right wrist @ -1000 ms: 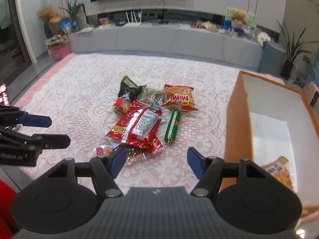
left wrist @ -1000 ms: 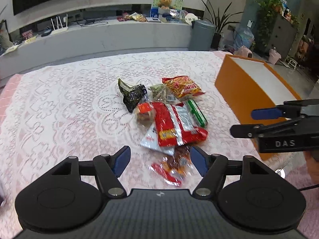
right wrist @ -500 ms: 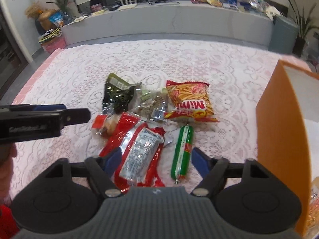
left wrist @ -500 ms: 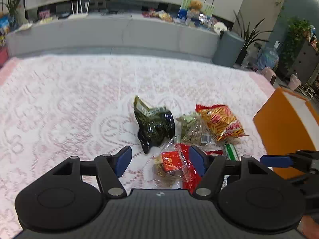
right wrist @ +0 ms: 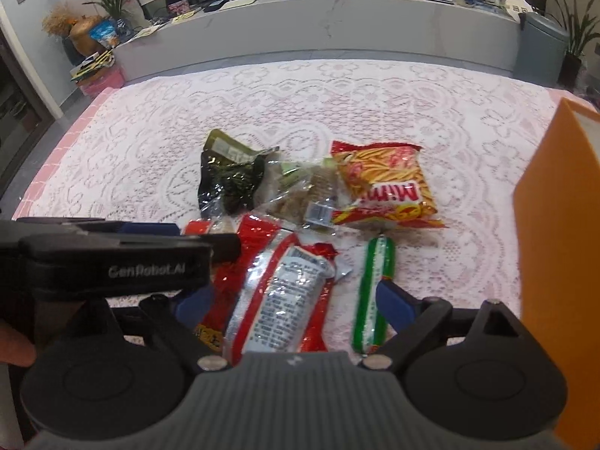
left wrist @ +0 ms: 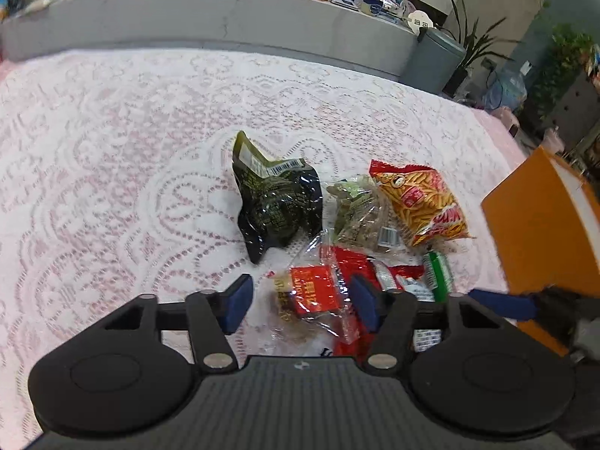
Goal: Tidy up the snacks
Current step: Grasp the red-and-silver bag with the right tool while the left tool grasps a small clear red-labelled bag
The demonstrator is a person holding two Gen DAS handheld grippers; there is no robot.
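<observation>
A pile of snack packets lies on the lace-covered table [left wrist: 112, 172]. My left gripper [left wrist: 302, 302] hangs low over its near left side. Its jaws are closing around a clear packet with a red label [left wrist: 313, 292], and the left pad stands apart from it. My right gripper [right wrist: 292, 300] is opening over a large red and silver packet [right wrist: 281, 292] and a green sausage stick [right wrist: 375, 292], both between its fingers and untouched. Beyond lie a dark green packet [left wrist: 277, 202], a clear bag of brownish bits [left wrist: 360, 213] and an orange chips bag [left wrist: 420, 202].
An orange box [right wrist: 555, 225] with a white inside stands at the table's right edge, close to the right gripper. The left gripper [right wrist: 198, 238] crosses the right wrist view from the left. A grey counter [right wrist: 337, 26] and a bin [left wrist: 431, 56] stand beyond the table.
Both grippers have come forward and down onto the pile. The left jaws have narrowed around the red-label packet. The right jaws have spread wider.
</observation>
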